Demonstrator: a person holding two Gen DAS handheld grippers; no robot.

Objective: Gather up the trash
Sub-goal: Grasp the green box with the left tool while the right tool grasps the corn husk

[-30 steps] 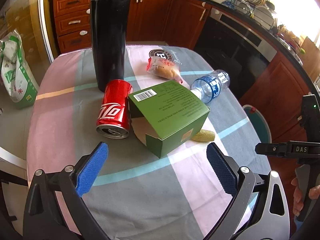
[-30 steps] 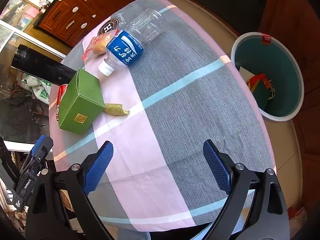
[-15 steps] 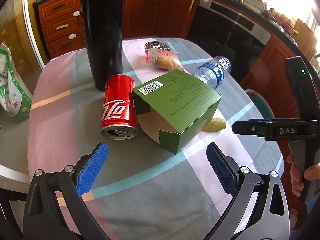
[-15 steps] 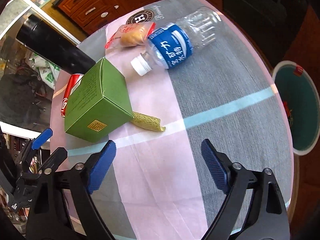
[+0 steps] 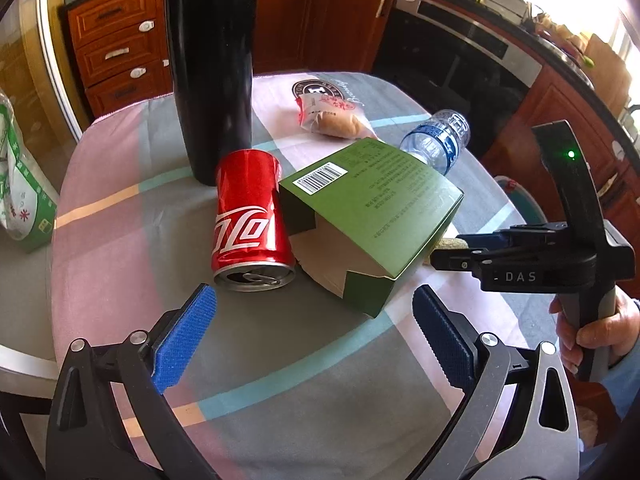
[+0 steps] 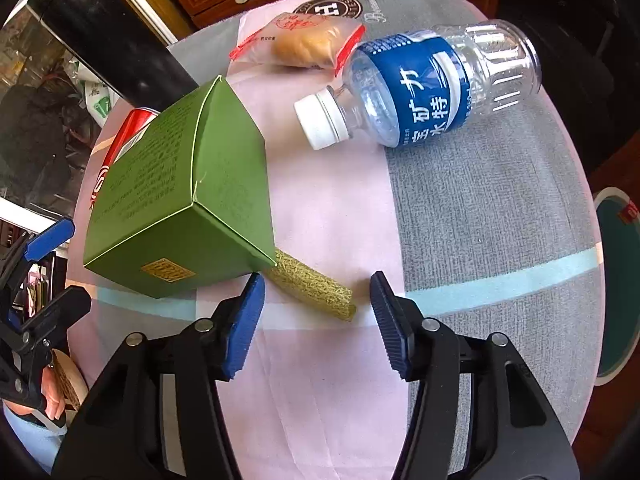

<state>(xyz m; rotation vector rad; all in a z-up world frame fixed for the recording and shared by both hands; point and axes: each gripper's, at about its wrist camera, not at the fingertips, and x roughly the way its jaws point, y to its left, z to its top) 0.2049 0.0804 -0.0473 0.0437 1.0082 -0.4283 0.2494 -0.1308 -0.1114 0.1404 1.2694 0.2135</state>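
Right wrist view: right gripper point(image 6: 316, 300) jaws are closing around the yellow-green scrap point(image 6: 316, 290), apparently not yet touching.
Left gripper point(image 5: 312, 332) is hovering spread; can point(image 5: 250, 216), green box point(image 5: 372, 216), bottle point(image 6: 432, 88), snack packet point(image 6: 304, 42) are all lying on the bench point(image 6: 480, 208); bin point(image 6: 620, 280) at right.

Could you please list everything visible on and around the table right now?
flask: 1, black, upright at the table's far side
can: 1, red, on its side beside the box
box: 1, green, mid-table
wrapper: 1, gold, partly under the box, between the right gripper's closing jaws, untouched
bottle: 1, clear, blue label, white cap, lying down
bun: 1, bagged, beyond the bottle
tablecloth: 1, pink and grey checks
bin: 1, teal, on the floor
bag: 1, green-white, left of table
left gripper: open, above the cloth
right gripper: astride the wrapper
hand: 1, holding the right gripper
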